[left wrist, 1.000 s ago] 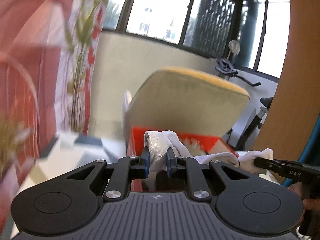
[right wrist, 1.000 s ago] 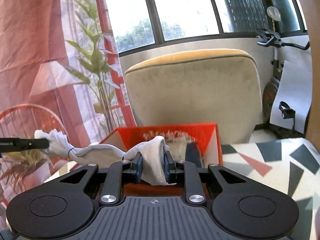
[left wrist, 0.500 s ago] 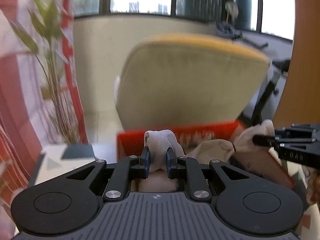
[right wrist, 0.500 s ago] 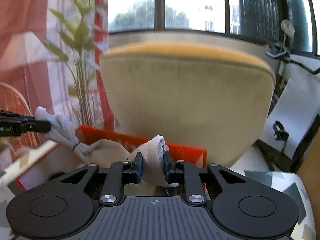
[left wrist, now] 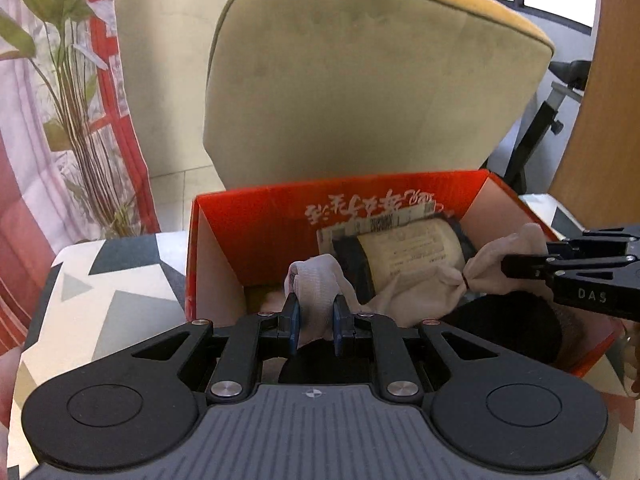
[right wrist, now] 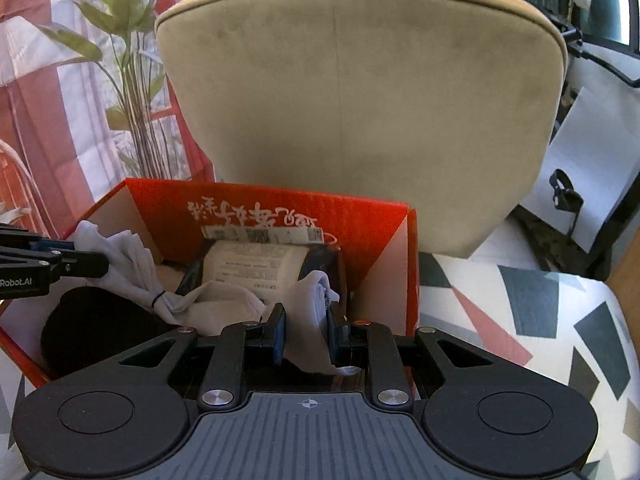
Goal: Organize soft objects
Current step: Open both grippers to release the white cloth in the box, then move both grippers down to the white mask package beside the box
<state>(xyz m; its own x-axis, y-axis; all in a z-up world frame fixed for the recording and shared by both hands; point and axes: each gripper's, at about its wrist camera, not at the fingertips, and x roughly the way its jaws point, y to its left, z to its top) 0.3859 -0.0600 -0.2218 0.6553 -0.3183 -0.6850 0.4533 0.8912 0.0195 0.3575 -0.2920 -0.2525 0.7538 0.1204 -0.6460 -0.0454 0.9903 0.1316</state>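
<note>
One red box [left wrist: 256, 216] — inside it one white cloth [left wrist: 416, 292], one labelled packet [left wrist: 412, 252] at 12 o'clock, one black bundle [left wrist: 516, 328]. Behind: one chair [left wrist: 360, 80], one plant [left wrist: 76, 92].

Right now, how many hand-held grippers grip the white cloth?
2: left hand-held gripper on one end of the white cloth, right hand-held gripper on the other, over the red cardboard box.

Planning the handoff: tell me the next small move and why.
Probably lower both ends a little further, then open. The left gripper and right gripper each pinch an end of the white cloth, which hangs over the red box, above a black item.
</note>
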